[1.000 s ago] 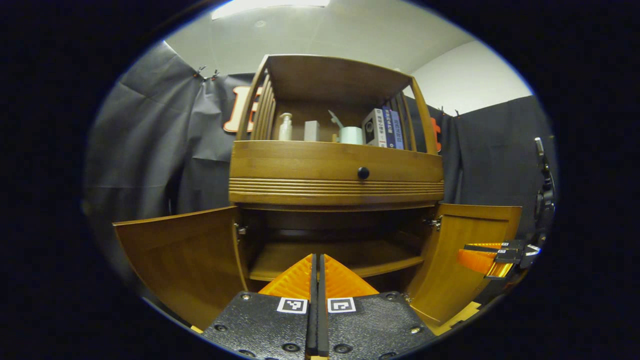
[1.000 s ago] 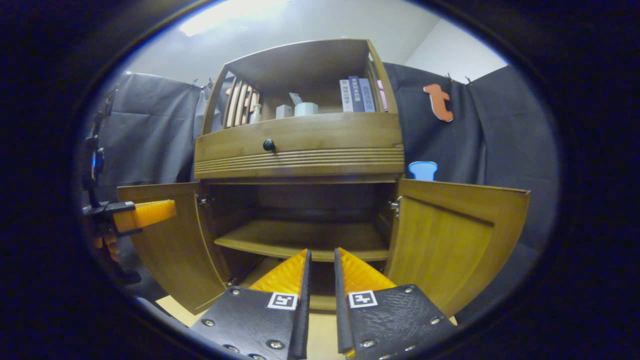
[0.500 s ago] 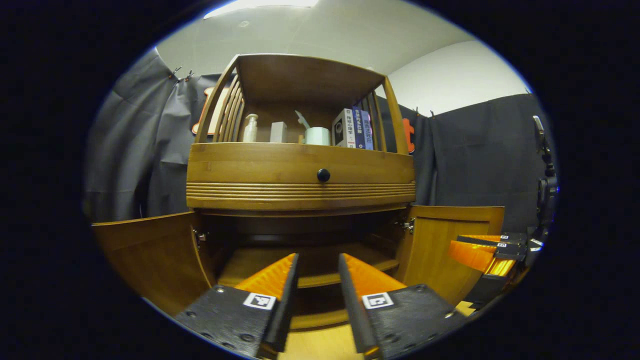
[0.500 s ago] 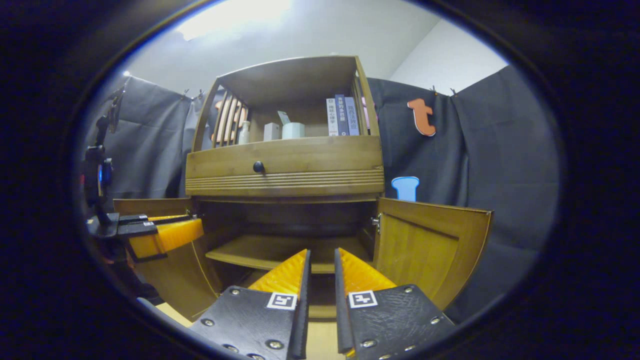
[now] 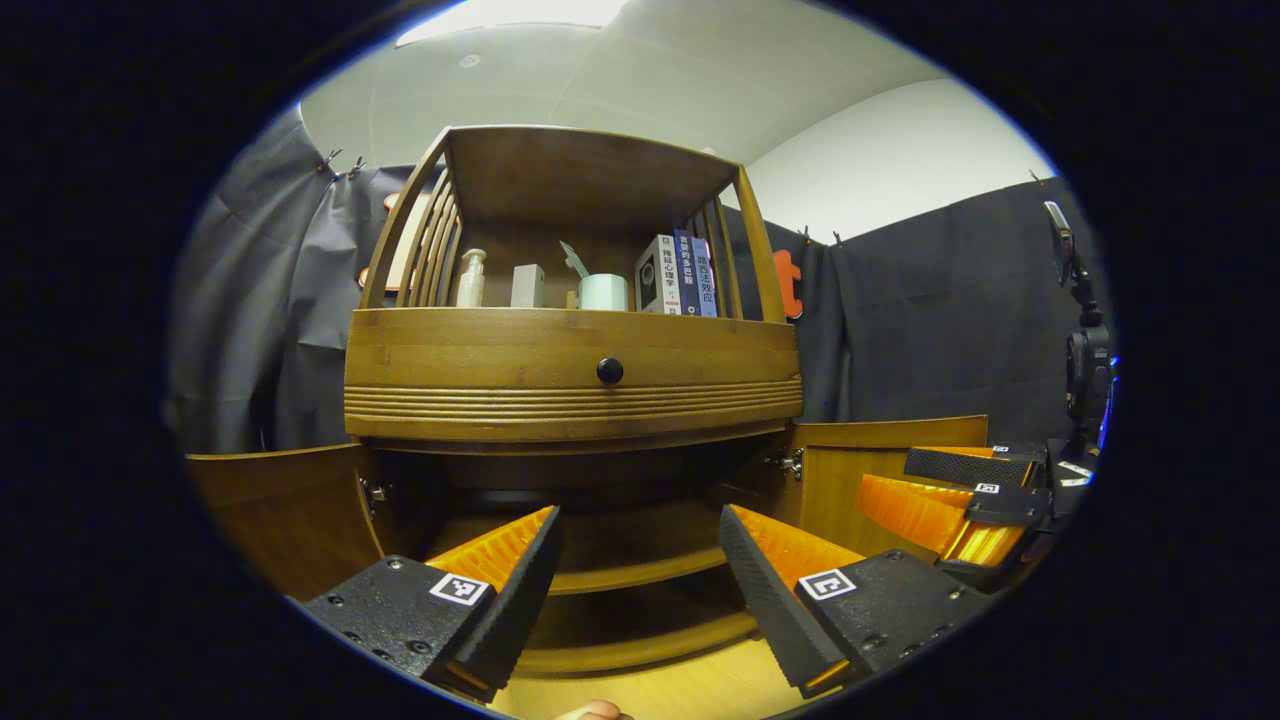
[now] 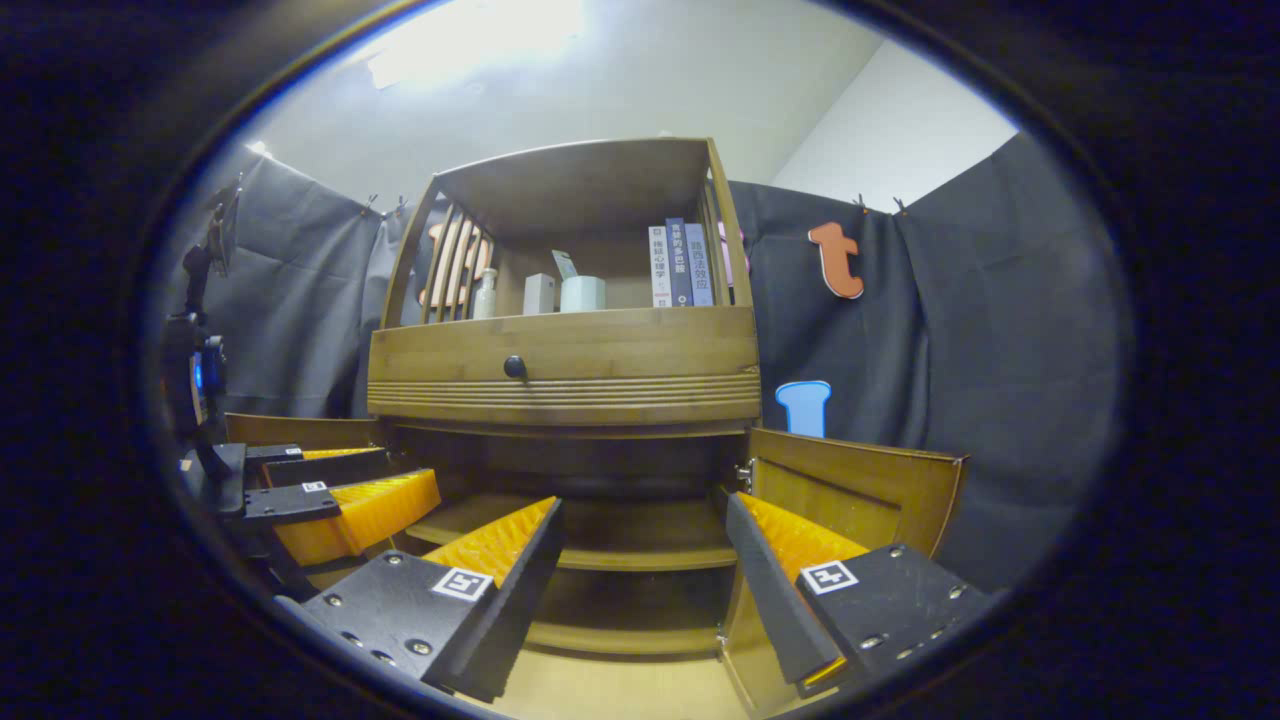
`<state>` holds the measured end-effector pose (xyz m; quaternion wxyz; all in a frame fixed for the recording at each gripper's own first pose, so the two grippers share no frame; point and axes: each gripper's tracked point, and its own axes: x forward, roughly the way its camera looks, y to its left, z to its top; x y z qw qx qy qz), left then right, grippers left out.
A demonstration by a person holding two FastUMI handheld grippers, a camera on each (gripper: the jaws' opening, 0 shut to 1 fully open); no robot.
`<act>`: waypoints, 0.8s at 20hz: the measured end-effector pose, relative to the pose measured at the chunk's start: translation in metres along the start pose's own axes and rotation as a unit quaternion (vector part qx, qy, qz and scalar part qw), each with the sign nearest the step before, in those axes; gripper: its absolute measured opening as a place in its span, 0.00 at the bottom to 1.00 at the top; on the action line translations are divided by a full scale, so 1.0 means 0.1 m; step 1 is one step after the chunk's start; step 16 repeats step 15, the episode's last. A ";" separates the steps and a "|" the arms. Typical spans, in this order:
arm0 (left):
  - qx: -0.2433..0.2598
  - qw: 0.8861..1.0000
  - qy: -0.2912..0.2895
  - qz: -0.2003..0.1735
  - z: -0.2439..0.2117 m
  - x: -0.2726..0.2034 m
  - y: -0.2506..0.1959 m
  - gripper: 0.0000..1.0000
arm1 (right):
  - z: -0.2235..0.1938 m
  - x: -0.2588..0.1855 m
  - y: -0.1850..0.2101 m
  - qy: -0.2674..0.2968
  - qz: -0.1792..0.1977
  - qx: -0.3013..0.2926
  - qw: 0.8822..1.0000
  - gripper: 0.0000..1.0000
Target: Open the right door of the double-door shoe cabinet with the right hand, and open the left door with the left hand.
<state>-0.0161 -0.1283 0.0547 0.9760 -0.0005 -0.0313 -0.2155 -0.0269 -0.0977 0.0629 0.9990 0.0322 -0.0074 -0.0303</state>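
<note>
The shoe cabinet (image 5: 570,375) has its left door (image 5: 290,500) swung out in your left gripper view, where your left gripper (image 5: 640,575) has spread wide and empty, and in your right gripper view its right door (image 6: 860,490) is out too, with your right gripper (image 6: 645,585) now wide and empty, so both doors look done.

The left gripper (image 5: 640,525) is spread wide, holding nothing. The right gripper (image 6: 645,515) is equally wide and free. Each shows at the other's side, jaws seemingly parted, though foreshortened.
</note>
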 end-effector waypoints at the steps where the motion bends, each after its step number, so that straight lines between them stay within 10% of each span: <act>1: -0.001 1.000 0.001 0.001 -0.01 0.02 0.00 0.99 | 0.00 -0.01 -0.01 0.000 -0.001 0.000 1.000 0.96; 16: -0.021 0.996 0.013 -0.082 -0.04 0.06 -0.10 0.99 | -0.01 -0.44 -0.11 0.005 -0.101 0.011 0.995 0.96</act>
